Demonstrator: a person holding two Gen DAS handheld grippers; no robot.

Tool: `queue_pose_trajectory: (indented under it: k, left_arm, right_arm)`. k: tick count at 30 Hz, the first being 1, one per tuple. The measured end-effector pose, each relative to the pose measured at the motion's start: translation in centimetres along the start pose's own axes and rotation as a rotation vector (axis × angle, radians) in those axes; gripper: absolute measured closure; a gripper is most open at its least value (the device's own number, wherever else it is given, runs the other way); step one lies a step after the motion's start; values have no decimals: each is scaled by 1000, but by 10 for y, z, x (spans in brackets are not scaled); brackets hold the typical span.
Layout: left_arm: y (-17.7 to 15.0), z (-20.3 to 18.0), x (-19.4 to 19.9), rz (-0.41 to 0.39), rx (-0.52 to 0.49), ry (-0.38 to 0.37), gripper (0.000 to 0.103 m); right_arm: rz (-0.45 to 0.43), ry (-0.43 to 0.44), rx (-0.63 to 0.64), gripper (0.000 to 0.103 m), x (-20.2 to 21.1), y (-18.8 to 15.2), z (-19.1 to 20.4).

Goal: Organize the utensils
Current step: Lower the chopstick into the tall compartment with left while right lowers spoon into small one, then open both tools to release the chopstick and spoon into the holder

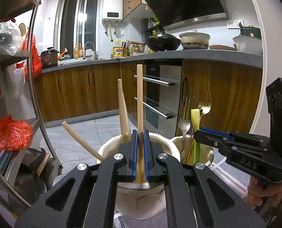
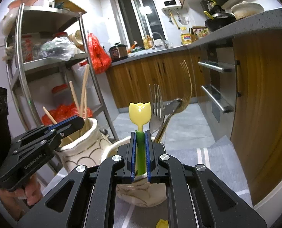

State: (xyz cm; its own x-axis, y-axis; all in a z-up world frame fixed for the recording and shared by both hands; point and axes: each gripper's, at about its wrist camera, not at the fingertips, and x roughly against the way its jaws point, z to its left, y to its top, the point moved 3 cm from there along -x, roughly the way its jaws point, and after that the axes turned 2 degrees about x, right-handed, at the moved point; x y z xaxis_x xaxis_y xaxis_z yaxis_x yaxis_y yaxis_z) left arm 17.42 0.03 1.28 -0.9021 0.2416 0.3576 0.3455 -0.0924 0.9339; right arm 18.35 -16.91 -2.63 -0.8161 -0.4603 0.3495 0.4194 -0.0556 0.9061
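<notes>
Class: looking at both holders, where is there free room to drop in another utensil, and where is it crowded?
Free: the left holder's mouth between the leaning chopstick and the upright ones. Crowded: the right holder, packed with forks, a spoon and the tulip stick.

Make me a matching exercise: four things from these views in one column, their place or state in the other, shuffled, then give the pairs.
Things:
1. chopstick
2. tulip-shaped utensil
3. forks
4. wok

Places or states:
A. on the stove
B. clamped in the left claw
C. standing loose in the right-hand cup
D. clamped in the right claw

Pairs: 1-B, 2-D, 3-C, 4-A
</notes>
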Motion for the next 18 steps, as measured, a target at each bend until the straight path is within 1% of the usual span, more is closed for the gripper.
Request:
queue_pose_trajectory:
  k: [6,12,13,15,17,18]
  left_arm:
    - [-1,2,0,12,3,14,97]
    - [1,1,3,9,3,9,96]
    - [1,1,3,6,1,10,96]
    - [1,0,4,3,-4,17,96]
    - [2,1,5,2,1,15,96]
    - [2,1,6,1,5,13,96]
  right_arm:
    - [36,-4,-16,93,-4,-2,-2]
    - [40,-8,-13,93,-2,-2,-1]
    - [38,-9,-12,87,-2,-2,-1]
    - [31,-11,-11,81,0,-1,-1]
    - [25,-11,-12,81,3,0,-2]
    - [22,-11,-13,79,4,0,-3]
